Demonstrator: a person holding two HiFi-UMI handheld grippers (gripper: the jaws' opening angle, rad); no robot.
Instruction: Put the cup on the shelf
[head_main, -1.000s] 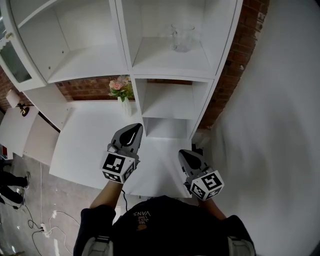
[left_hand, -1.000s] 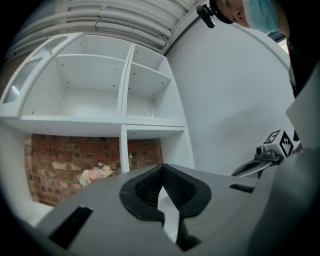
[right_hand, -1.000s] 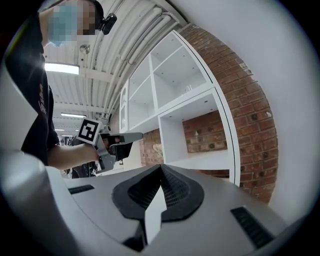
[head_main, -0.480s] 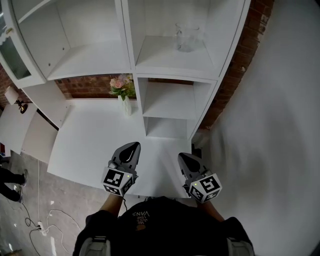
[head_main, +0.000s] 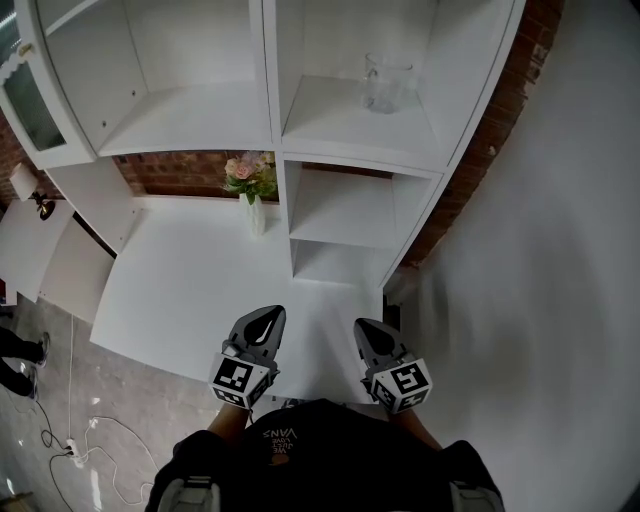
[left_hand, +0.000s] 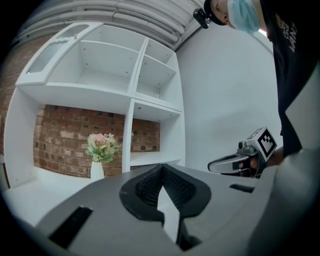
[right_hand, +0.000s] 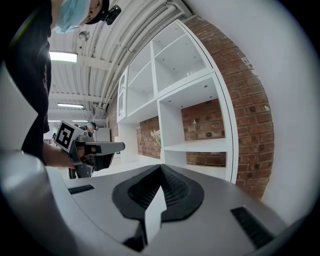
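The left gripper (head_main: 266, 318) had its jaws pressed together with nothing between them, and it hung over the front edge of the white counter (head_main: 190, 290). Near it, the right gripper (head_main: 366, 330) was likewise closed and empty, by the counter's front right corner. A vase of flowers (head_main: 252, 192) stood at the counter's back edge, just beside the shelf unit's lower compartments. The clear glass cup (head_main: 388, 82) sat upright on the upper right shelf (head_main: 335, 128), toward its back edge, well apart from both grippers.

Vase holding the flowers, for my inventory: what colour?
The vase is white; head view shows it best.
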